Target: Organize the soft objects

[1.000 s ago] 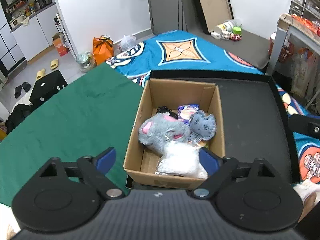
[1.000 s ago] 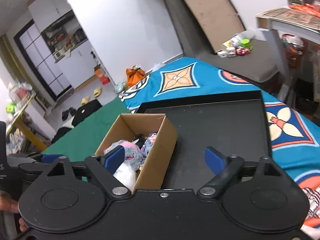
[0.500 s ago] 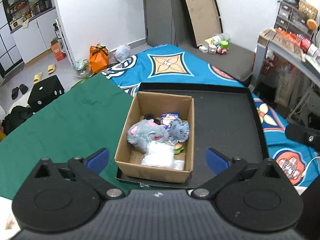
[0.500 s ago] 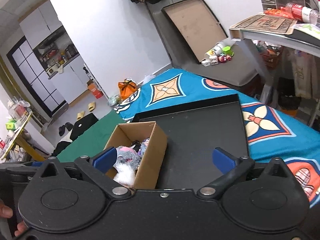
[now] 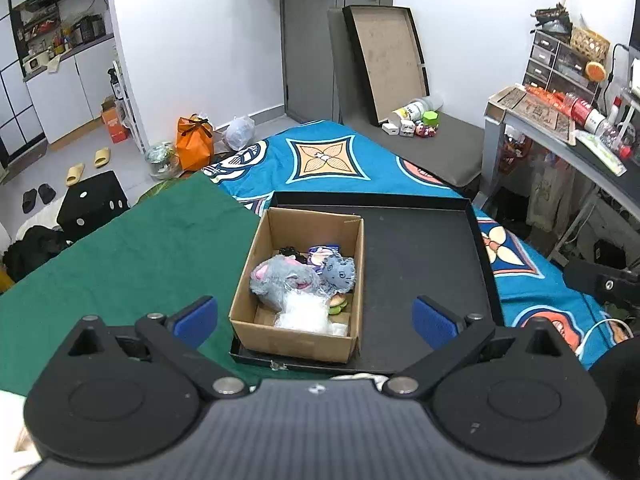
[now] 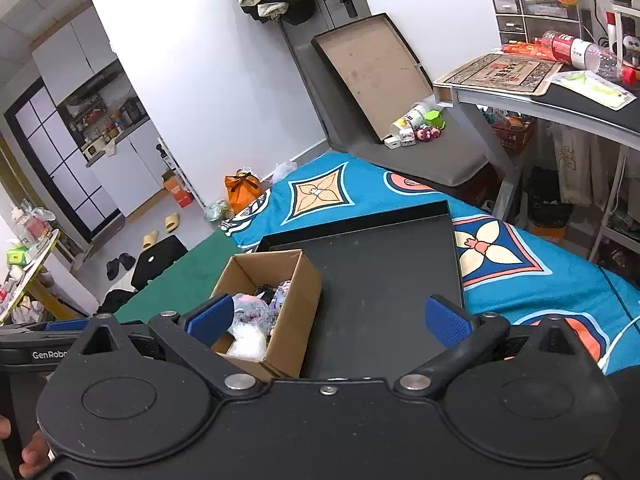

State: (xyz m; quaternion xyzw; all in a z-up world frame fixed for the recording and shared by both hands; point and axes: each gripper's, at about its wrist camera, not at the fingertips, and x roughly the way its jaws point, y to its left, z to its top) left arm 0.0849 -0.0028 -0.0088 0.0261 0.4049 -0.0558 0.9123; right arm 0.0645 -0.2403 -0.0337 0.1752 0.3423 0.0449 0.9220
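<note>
An open cardboard box (image 5: 280, 340) (image 6: 298, 304) stands in the near left corner of a shallow black tray (image 5: 420, 260) (image 6: 384, 280). Inside it lie a grey plush toy with pink ears (image 5: 280, 278) (image 6: 250, 314), a smaller grey-blue plush (image 5: 339, 272), a white fluffy bag (image 5: 304, 314) (image 6: 246, 342) and other small soft items. My left gripper (image 5: 315, 320) hangs open above and in front of the box, with nothing between its blue pads. My right gripper (image 6: 328, 318) is open too, over the tray to the right of the box, and holds nothing.
The tray rests on a bed with a blue patterned cover (image 5: 328, 156) and a green cloth (image 5: 120, 248) to the left. A desk (image 6: 560, 96) stands at the right. A grey cushion with small toys (image 5: 416, 126) and a leaning tray lid lie beyond. Bags and slippers sit on the floor.
Both grippers have pulled back and risen from the box, which now looks smaller and farther. Their jaws have widened a little. The toys in the box have not moved.
</note>
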